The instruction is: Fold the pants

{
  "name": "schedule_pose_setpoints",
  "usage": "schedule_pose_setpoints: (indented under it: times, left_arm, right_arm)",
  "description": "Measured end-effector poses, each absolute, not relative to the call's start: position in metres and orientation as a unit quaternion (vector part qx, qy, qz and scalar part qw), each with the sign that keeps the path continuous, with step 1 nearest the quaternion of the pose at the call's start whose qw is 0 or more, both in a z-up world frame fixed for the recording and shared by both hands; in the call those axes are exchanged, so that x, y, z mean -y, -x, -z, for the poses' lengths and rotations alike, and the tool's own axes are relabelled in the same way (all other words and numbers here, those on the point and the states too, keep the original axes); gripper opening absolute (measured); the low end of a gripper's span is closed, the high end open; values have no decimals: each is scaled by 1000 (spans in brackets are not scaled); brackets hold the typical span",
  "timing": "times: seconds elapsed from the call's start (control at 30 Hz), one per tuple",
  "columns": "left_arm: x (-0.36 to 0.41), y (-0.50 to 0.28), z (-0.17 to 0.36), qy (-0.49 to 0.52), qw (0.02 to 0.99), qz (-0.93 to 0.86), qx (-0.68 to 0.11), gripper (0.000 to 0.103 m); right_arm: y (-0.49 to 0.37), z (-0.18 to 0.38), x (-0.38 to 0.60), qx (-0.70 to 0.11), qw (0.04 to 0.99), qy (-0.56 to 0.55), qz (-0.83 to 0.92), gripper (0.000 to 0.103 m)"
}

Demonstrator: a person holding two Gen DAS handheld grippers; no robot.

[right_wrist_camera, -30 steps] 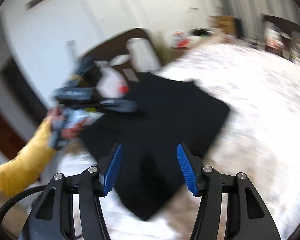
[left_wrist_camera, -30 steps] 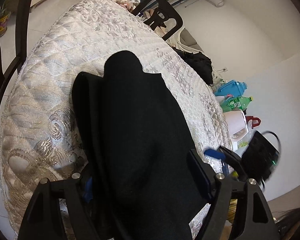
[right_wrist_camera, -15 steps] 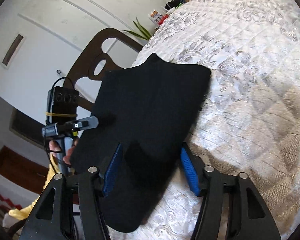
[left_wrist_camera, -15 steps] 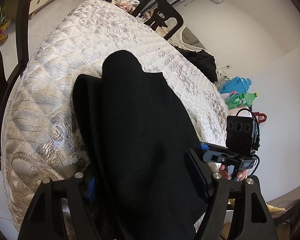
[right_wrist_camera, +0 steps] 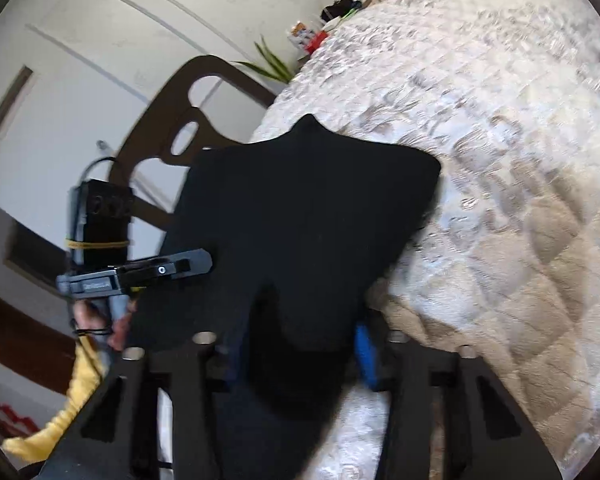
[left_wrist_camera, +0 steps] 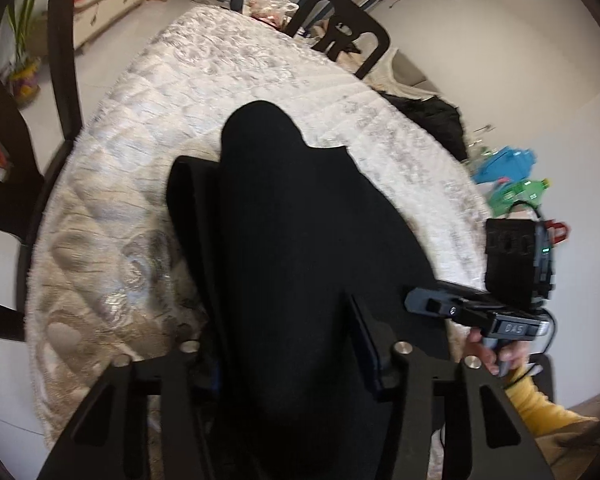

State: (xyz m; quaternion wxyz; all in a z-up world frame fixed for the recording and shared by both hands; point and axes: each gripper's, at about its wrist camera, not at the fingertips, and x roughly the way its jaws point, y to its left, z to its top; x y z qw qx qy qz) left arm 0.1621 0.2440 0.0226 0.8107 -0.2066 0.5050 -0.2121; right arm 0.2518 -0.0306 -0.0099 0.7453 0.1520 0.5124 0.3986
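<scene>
Black pants (left_wrist_camera: 308,220) lie folded on the quilted white tablecloth (left_wrist_camera: 220,72), their near end toward me. My left gripper (left_wrist_camera: 284,352) straddles that near end and its jaws are closing, with cloth bulging up between the pads. In the right wrist view the pants (right_wrist_camera: 300,200) reach back to a corner, and my right gripper (right_wrist_camera: 300,340) has its jaws closing on a puckered ridge of the fabric. The right gripper (left_wrist_camera: 460,308) also shows at the pants' right edge, and the left gripper (right_wrist_camera: 152,270) at their left edge, both in hands with yellow sleeves.
Dark wooden chairs (left_wrist_camera: 340,36) (right_wrist_camera: 168,136) stand around the table. A heap of dark clothing (left_wrist_camera: 432,116) and coloured bottles (left_wrist_camera: 512,192) sit off the right side. A potted plant (right_wrist_camera: 272,64) stands by the wall. The tablecloth (right_wrist_camera: 500,120) stretches far beyond the pants.
Both pairs of jaws have narrowed onto the pants. The right gripper swung down to the pants' near edge, and the fabric now puckers between its pads.
</scene>
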Motion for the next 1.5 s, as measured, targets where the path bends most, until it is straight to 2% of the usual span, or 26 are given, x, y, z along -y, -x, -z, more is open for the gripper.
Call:
schedule_pose_setpoints:
  times: [0.17, 0.23, 0.4, 1.0, 1.5]
  left_arm:
    - [-234, -162, -29, 171, 824, 174, -511, 41]
    - [-228, -160, -35, 154, 830, 162, -511, 33]
    - [-214, -158, -46, 126, 841, 132, -509, 28]
    - [-138, -183, -88, 129, 846, 185, -484, 27]
    - [-49, -219, -101, 110, 834, 245, -482, 27]
  right_arm:
    - [-242, -1, 25, -487, 774, -110, -389, 28]
    - [-236, -9, 21, -469, 790, -83, -386, 26]
    - [-223, -34, 14, -427, 815, -42, -390, 20]
    - [-227, -77, 77, -380, 856, -41, -349, 19]
    - [-249, -86, 137, -376, 882, -51, -279, 19]
